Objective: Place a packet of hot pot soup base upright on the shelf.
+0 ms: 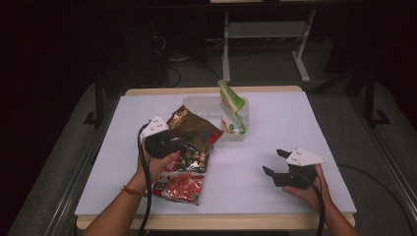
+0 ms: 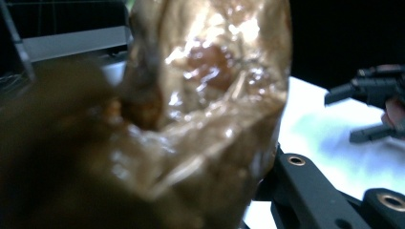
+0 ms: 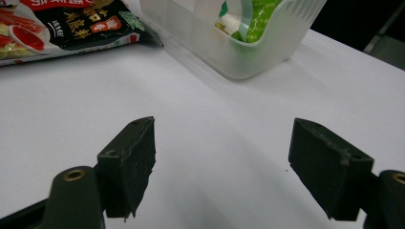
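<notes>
My left gripper (image 1: 180, 140) is shut on a crinkled brown and gold snack bag (image 1: 193, 127), held up off the table just left of a clear plastic bin (image 1: 196, 104). In the left gripper view the brown bag (image 2: 205, 95) hangs close in front of the camera, with one black jaw below it. A green and white pouch (image 1: 231, 109) stands in the bin's right end. A red and black snack packet (image 1: 183, 178) lies flat under my left hand. My right gripper (image 1: 273, 161) sits low at the table's right, open with nothing between its jaws (image 3: 222, 167).
The white table top (image 1: 275, 128) ends at a wooden front edge (image 1: 236, 221). In the right gripper view, the bin (image 3: 267, 52) with the green pouch (image 3: 253, 19) lies ahead and the red and black packet (image 3: 71, 24) at upper left. Table legs and cables stand beyond the far edge.
</notes>
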{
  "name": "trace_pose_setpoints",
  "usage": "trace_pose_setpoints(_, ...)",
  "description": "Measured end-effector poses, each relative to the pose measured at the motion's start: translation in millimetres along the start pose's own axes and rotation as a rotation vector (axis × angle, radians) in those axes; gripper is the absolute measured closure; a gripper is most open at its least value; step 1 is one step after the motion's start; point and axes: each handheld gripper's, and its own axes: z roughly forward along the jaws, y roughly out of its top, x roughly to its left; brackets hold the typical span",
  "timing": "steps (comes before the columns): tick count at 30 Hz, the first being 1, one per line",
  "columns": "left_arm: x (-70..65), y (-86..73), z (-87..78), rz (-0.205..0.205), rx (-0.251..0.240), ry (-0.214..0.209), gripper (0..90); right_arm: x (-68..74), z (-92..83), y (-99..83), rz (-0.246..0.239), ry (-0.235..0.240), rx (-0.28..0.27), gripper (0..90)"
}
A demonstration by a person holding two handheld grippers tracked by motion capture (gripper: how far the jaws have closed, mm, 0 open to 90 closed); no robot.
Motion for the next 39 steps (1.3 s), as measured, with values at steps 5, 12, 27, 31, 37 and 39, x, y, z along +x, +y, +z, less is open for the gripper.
trace_pose_setpoints(5,5.3,13.4,8.0,0.002,-0.008,0.038,72.6,0.3,2.3,-5.5,-0.004,-0.018,-0.005,24.1)
trace_pose_setpoints(12,14.8,30.3,26.9,-0.043,0.009,0.136,72.7,3.0,3.5,-9.8,-0.012,-0.032,-0.009,24.6)
trace_pose_setpoints(27,17.6,39.5,81.9,-0.105,0.145,0.330,72.5,11.1,8.9,-9.1,-0.021,0.028,0.007,25.4)
trace_pose_setpoints(31,15.4,41.8,97.4,-0.095,0.159,0.397,72.5,12.9,9.9,-8.1,-0.017,0.038,0.009,25.4)
trace_pose_setpoints(37,17.2,34.2,115.7,-0.111,0.187,0.412,72.6,14.8,10.4,-7.2,-0.024,0.050,0.010,25.4)
trace_pose_setpoints(39,17.5,31.5,118.8,-0.117,0.182,0.418,72.4,15.5,10.4,-6.9,-0.026,0.053,0.011,25.4)
